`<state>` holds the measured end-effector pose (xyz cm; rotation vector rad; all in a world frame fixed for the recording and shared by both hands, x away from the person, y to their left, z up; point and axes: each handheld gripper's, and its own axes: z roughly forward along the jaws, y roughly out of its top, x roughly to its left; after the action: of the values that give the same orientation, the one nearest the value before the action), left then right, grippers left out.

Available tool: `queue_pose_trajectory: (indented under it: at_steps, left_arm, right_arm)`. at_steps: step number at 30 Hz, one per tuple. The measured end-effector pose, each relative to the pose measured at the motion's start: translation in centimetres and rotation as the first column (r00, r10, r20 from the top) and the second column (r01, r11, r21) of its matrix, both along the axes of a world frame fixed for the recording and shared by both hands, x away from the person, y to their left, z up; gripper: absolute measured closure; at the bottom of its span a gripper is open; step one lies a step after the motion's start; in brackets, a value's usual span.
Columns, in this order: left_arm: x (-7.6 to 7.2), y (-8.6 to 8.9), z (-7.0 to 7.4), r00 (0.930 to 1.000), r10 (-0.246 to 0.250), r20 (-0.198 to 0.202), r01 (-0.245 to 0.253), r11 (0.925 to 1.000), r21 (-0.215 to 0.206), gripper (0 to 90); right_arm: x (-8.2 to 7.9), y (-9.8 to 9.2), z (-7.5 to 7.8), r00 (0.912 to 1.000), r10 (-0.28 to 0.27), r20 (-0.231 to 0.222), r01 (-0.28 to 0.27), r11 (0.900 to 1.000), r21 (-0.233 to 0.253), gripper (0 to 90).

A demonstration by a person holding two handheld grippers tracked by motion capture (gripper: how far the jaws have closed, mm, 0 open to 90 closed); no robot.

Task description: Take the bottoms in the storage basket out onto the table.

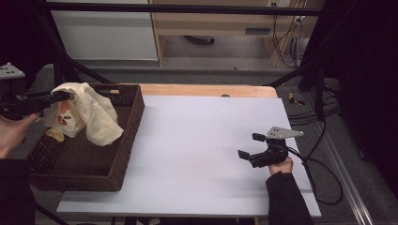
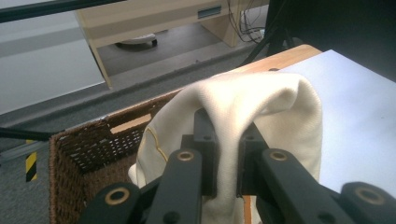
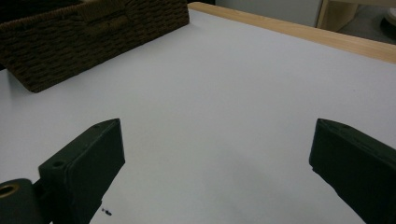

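A pale white sheet covers most of the tabletop, with a strip of bare wood showing along its far edge, and beyond it stand a light wooden cabinet and a tangle of cables on the grey floor. At the left end of the tabletop sits a dark brown wicker basket, long and shallow, its woven wall facing the white sheet. The left claw comes in from the left edge, over the basket's far left corner, and its jaws are clamped tight on a cream cloth. In the left gripper view the cloth drapes up and over the two jaw tips like a hood, pinched between them. The cloth is lifted, its loose folds hanging down into the basket and over its inside, with an orange patch showing on it and a bit of something yellowish low beside it that I cannot make out. The person's left hand grips that tool from below. Well apart, toward the right side of the white sheet, the right claw rests low over the bare surface with its jaws spread wide and nothing between them, held by a hand in a dark sleeve.
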<state>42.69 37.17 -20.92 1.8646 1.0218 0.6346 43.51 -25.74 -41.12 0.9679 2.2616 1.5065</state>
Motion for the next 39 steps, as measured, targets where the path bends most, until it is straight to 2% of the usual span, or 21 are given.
queue_pose_trajectory:
  at_steps: [6, 14, 18, 19, 22, 31, 39]
  left_arm:
    - [-0.3, -0.6, 0.5, 0.9997, -0.022, 0.009, 0.022, 0.9997, -0.004, 82.2]
    - [-0.4, -1.3, 1.3, 0.9983, -0.056, 0.017, 0.056, 0.9984, 0.011, 82.2]
    - [-0.6, -1.5, 1.6, 0.9975, -0.07, 0.013, 0.07, 0.9976, 0.0, 82.3]
    - [-0.6, -1.5, 1.7, 0.9975, -0.066, 0.024, 0.066, 0.9978, 0.002, 82.2]
    - [-0.7, -1.6, 2.0, 0.9965, -0.079, 0.027, 0.08, 0.9966, -0.021, 82.2]
    - [-0.9, -2.0, 2.2, 0.9949, -0.095, 0.032, 0.096, 0.9951, -0.023, 82.2]
    - [-1.0, -3.3, 2.4, 0.9912, -0.126, 0.04, 0.127, 0.9917, -0.018, 82.2]
  right_arm:
    - [0.0, 0.0, 0.0, 1.0, 0.002, 0.001, -0.002, 1.0, 0.001, 3.9]
    - [0.0, -0.1, 0.1, 1.0, 0.001, -0.001, -0.001, 1.0, 0.004, 3.9]
    - [0.0, -0.1, 0.1, 1.0, 0.001, -0.001, -0.001, 1.0, 0.004, 3.9]
    - [0.0, -0.1, 0.1, 1.0, 0.002, -0.001, -0.002, 1.0, 0.004, 3.9]
    - [0.0, -0.1, 0.1, 1.0, -0.001, 0.0, 0.001, 1.0, 0.006, 4.0]
    - [0.0, -0.1, 0.1, 1.0, 0.0, 0.0, 0.0, 1.0, 0.006, 3.9]
    - [0.0, -0.1, 0.1, 1.0, 0.0, 0.001, 0.0, 1.0, 0.007, 4.0]
